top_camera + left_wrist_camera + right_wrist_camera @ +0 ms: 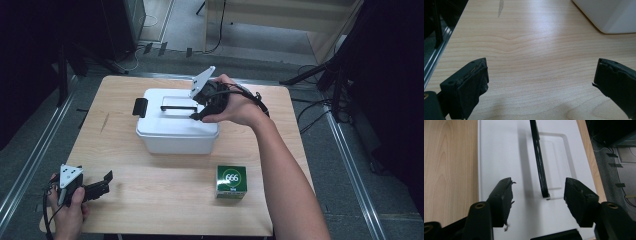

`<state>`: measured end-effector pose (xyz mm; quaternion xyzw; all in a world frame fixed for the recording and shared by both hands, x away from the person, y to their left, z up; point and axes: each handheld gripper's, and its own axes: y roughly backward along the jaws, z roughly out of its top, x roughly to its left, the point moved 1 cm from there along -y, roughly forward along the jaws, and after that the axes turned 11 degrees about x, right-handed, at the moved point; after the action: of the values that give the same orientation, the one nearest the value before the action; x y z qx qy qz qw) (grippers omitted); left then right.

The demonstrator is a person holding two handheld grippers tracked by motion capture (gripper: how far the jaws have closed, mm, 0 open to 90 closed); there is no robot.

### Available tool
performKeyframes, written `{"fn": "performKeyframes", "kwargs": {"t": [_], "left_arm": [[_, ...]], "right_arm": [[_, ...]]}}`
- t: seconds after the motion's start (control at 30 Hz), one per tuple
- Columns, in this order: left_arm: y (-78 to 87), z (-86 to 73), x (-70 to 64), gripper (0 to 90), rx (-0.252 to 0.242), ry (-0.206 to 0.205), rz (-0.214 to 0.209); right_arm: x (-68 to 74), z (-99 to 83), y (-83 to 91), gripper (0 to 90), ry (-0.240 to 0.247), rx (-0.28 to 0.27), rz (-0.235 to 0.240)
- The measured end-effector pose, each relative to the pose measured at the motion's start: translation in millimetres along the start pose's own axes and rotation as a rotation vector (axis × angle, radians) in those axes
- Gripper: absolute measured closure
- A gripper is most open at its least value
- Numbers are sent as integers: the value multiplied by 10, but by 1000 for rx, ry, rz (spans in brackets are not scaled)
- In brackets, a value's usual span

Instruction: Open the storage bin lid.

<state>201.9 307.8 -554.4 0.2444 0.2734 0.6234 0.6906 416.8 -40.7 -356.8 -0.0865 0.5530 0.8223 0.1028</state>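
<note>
High view: white lidded box (175, 127) at table (150, 210) centre; right gripper (207, 102) hovers over the lid's right end, beside the raised black handle (177, 107). Right gripper view: handle (539, 162) end lies between the parted jaws, untouched. Black latch (140, 107) on the box's left end. Green carton (231, 182) near front, well apart. Left gripper (100, 186) rests at the front left corner, jaws wide apart, empty.

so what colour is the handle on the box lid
Black handle on a white lid, clearest in the right gripper view.
</note>
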Motion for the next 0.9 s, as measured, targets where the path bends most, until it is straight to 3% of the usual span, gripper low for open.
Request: {"fn": "performKeyframes", "kwargs": {"t": [0.4,0.9], "left_arm": [[2,0,0,2,0,-2,-5],[6,0,7,2,-6,0,-7]], "right_arm": [[-29,136,-110,594,45,45,-7],[-70,271,-225,701,64,106,-20]]}}
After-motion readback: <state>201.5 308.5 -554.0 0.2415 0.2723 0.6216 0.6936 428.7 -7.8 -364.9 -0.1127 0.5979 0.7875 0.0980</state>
